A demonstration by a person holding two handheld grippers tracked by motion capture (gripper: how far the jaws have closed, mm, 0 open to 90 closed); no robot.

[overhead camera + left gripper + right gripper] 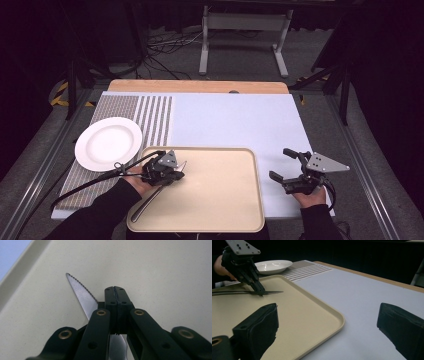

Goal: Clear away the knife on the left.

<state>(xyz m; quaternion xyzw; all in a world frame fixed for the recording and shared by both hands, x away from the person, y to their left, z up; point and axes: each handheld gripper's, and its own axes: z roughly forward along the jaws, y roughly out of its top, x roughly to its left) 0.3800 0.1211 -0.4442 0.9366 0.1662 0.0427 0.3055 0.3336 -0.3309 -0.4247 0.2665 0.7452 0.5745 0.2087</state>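
The tabletop (230, 120) carries a beige tray (220, 200) at its near edge, with bare pale surface beyond and to the right, and a white plate (108, 143) just off the tray's far-left corner. Over the tray's left part, the left claw (179, 172) is clamped on a serrated knife (81, 293) lying flat. The right claw (281, 164) hovers wide open and empty beside the tray's right rim.

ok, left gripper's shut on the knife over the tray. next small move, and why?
Probably lift it straight up a little. The left gripper is closed on the knife at its blade, which lies low and nearly flat over the tray. The plate sits clear to the left, a likely place for it. The right gripper hangs open off the tray.
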